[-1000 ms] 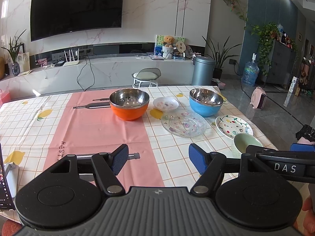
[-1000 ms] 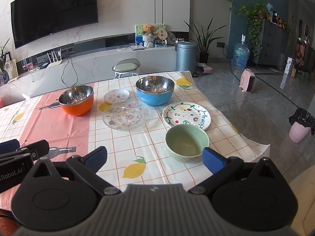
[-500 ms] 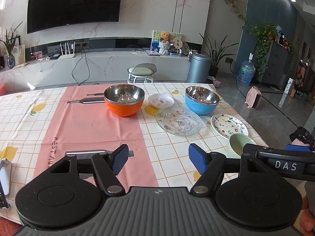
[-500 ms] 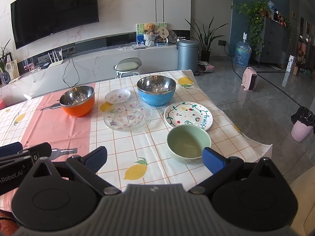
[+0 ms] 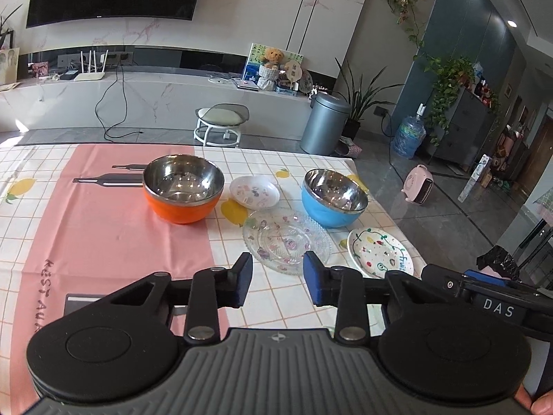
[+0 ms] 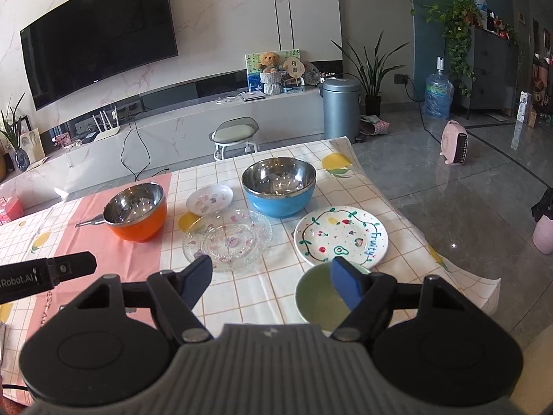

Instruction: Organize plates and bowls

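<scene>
On the checked tablecloth stand an orange steel-lined bowl [image 5: 183, 190] [image 6: 135, 211], a blue steel-lined bowl [image 5: 334, 197] [image 6: 278, 186], a small white saucer [image 5: 254, 192] [image 6: 209, 199], a clear glass plate [image 5: 286, 240] [image 6: 227, 238], a white painted plate [image 5: 379, 252] [image 6: 340, 235] and a pale green bowl [image 6: 316, 294]. My left gripper [image 5: 278, 282] is open and empty, just short of the glass plate. My right gripper [image 6: 273, 282] is open and empty, its right finger over the green bowl's rim.
A pink cloth strip [image 5: 103, 235] covers the table's left part, with metal utensils [image 5: 107, 180] behind the orange bowl. The table's right edge [image 6: 449, 266] drops to the floor. A stool [image 5: 221, 121] stands beyond the far edge.
Both grippers have moved forward and lower toward the dishes. The left one has swung right toward the glass plate; the right one has come over the green bowl. Both stay open.
</scene>
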Demonstrator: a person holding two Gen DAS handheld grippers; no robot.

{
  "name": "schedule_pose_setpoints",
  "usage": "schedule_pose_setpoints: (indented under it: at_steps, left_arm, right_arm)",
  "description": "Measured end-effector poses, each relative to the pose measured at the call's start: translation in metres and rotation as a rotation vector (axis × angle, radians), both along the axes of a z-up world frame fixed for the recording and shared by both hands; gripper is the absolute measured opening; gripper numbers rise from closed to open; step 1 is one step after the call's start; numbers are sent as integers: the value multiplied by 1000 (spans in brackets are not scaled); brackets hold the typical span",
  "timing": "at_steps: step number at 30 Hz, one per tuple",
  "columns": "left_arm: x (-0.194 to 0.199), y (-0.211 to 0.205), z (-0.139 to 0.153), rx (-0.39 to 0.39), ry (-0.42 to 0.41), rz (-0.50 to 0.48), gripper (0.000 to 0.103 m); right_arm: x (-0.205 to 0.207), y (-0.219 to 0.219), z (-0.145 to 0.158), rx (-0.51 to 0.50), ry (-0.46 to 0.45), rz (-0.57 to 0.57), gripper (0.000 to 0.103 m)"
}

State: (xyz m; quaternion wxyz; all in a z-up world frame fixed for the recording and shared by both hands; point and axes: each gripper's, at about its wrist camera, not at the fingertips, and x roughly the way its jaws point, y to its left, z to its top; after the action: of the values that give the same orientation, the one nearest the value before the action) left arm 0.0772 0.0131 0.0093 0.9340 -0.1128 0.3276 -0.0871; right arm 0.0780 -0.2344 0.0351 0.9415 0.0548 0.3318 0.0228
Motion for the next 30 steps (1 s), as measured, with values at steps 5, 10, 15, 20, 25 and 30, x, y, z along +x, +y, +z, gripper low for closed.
schedule_pose_setpoints:
  at_steps: [5, 10, 15, 20, 25, 30]
  left_arm:
    - [34, 2, 2, -91, 35, -5, 29]
    - [66, -5, 0, -108, 63, -9, 26]
    - [103, -14, -4, -153, 92, -31, 24]
    - [142, -25, -17, -217, 145, -56, 24]
    - [179, -39, -34, -243, 184, -34, 25]
    - [207, -52, -51, -216, 223, -20, 39]
  right_arm:
    - [36, -9, -6, 51, 29, -13, 55]
    - [75, -18, -19, 93, 81, -35, 43]
    - [111, -26, -30, 125, 113, -58, 40]
    - [149, -35, -39, 151, 124, -89, 36]
    - [187, -44, -51, 172, 150, -121, 34]
    - [218, -52, -70, 214, 213, -152, 35]
